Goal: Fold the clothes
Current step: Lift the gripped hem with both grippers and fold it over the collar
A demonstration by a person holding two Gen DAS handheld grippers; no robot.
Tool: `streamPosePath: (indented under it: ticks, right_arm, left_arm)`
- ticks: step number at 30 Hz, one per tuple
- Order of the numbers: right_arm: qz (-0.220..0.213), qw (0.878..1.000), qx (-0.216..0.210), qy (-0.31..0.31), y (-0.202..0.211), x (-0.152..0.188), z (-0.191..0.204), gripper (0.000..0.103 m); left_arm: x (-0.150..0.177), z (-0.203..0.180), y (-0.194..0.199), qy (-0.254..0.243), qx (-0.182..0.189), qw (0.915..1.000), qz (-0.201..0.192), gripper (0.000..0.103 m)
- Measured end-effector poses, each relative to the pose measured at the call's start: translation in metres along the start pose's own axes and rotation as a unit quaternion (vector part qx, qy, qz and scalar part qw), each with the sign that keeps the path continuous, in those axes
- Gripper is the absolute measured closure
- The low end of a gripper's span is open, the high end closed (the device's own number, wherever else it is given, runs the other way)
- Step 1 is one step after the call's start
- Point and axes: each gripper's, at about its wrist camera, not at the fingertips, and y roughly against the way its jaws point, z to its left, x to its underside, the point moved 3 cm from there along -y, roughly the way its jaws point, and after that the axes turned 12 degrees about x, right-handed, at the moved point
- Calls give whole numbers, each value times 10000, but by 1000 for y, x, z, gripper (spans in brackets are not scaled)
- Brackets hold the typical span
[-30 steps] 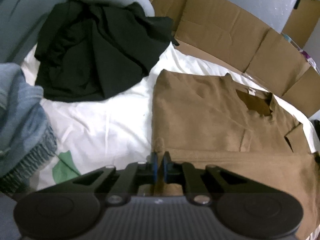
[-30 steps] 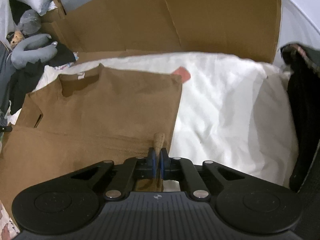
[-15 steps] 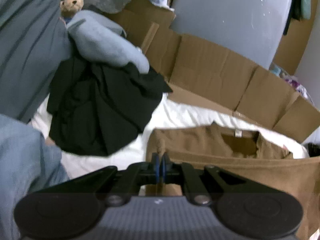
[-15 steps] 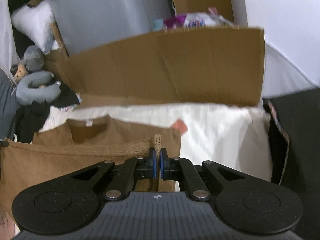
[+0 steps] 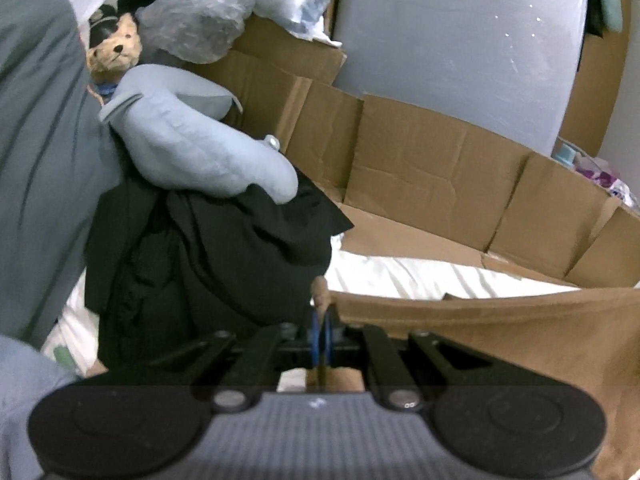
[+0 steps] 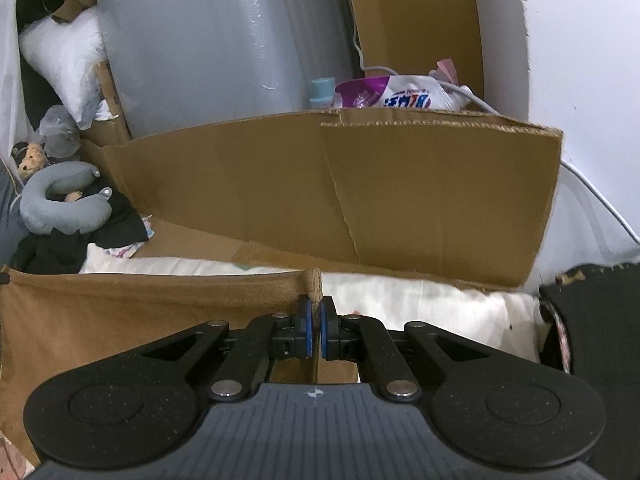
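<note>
1. I have my left claw (image 5: 320, 334) clenched on one corner of the brown, soft-napped knit garment (image 5: 500, 336), and my right claw (image 6: 314, 332) clenched on the other corner of the same hem (image 6: 160, 280); a stub of cloth pokes up past each pair of blue pads.
2. A second ago the garment lay flat on the white rumpled bed sheet (image 5: 420, 276) with its collar showing; now both claws have risen, and the hem hangs stretched between them like a curtain, hiding the collar.
3. That tells me the bottom edge is lifted clear (I judge the fold toward the collar is next).
4. The cloth looks thick and matte, and it hangs without wrinkles.
5. At the sheet's far edge stands a creased corrugated cardboard wall (image 6: 360, 184); at its left edge lies a crumpled black garment (image 5: 208, 256) under a grey U-shaped neck pillow (image 5: 192, 148).
</note>
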Motion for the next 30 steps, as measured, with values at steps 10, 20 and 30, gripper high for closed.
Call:
streamPosePath:
  ticks: [10,20,30]
  right_arm:
    - [245,9994,224,-100,-50,-18,-4,100]
    - [816,9952,510,178,-119,-4,15,100]
    - [810,9945,642,190,-136,-8,19,100]
  left_arm:
    - [-13,7,-52,91,-160,9996,210,100]
    - [-2,15,-105,-86,-651,9962,576,100]
    - [-13,12,-106,-147,-737,9962,442,100]
